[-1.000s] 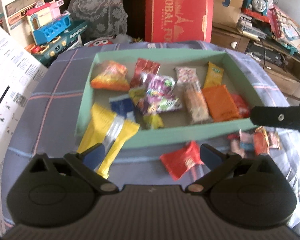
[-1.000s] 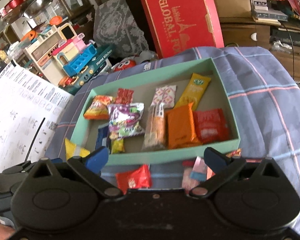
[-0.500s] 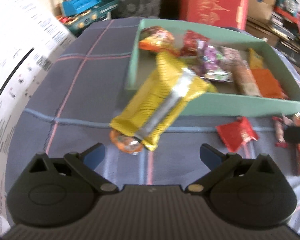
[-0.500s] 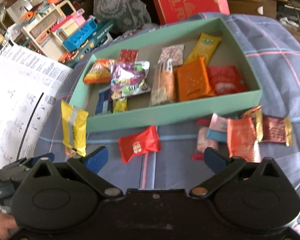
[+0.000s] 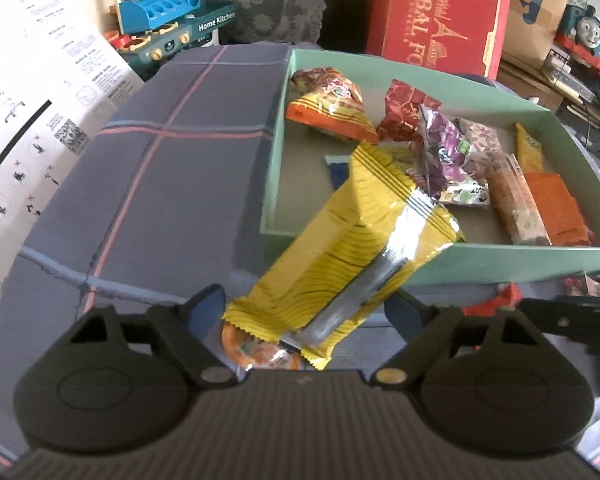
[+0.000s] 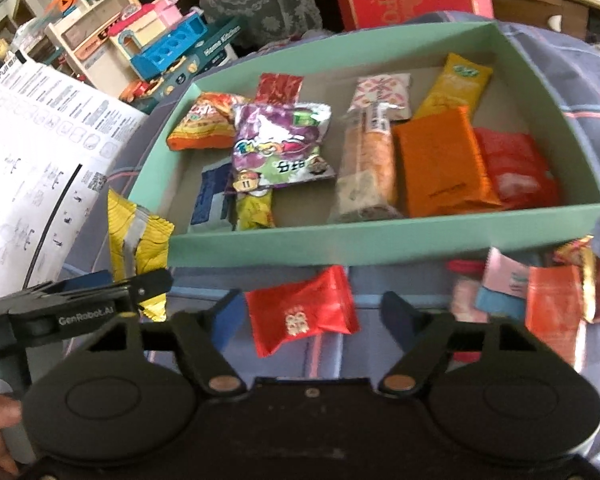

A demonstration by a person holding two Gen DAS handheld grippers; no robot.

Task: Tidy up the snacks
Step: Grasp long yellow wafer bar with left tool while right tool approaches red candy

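Observation:
A green box [image 5: 452, 258] [image 6: 380, 240] on the plaid cloth holds several snack packets. A long yellow packet [image 5: 348, 248] leans on the box's near left corner; its lower end lies between the fingers of my open left gripper [image 5: 308, 310], above a small orange packet [image 5: 256, 350]. The yellow packet also shows in the right wrist view [image 6: 138, 240], with the left gripper [image 6: 84, 300] beside it. My right gripper [image 6: 314, 312] is open, its fingers on either side of a red packet [image 6: 300, 316] lying on the cloth in front of the box.
Several loose packets [image 6: 540, 292] lie on the cloth at the right of the red one. A white printed sheet [image 5: 28, 92] stands at the left. A red carton [image 5: 436, 12] and toys [image 6: 140, 48] crowd behind the box.
Both grippers have moved forward and down. The left gripper's fingers now flank the lower end of the yellow packet. The right gripper's fingers now flank the red packet.

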